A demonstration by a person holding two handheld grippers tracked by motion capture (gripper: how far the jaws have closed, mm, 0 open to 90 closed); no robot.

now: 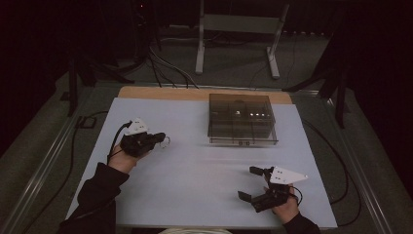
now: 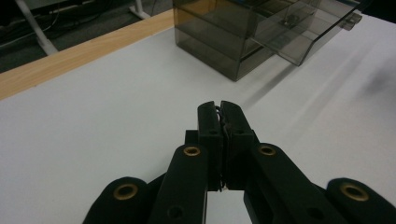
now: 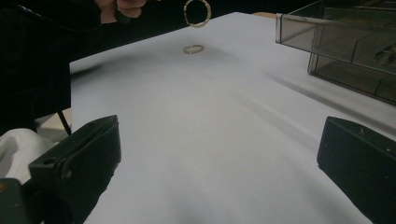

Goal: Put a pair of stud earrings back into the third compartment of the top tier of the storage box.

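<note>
My left gripper hovers over the left part of the white table, shut on a thin golden ring. In the left gripper view the black jaws are pressed together with a bit of the ring's wire between their tips. The right gripper view shows that ring hanging in the air, with a second golden ring lying flat on the table just below it. My right gripper rests near the front right, open wide with nothing between its fingers.
A smoky transparent box with compartments stands at the back middle of the white table, its low drawer pulled out a little toward me. A wooden strip runs along the far edge. Cables lie on the floor.
</note>
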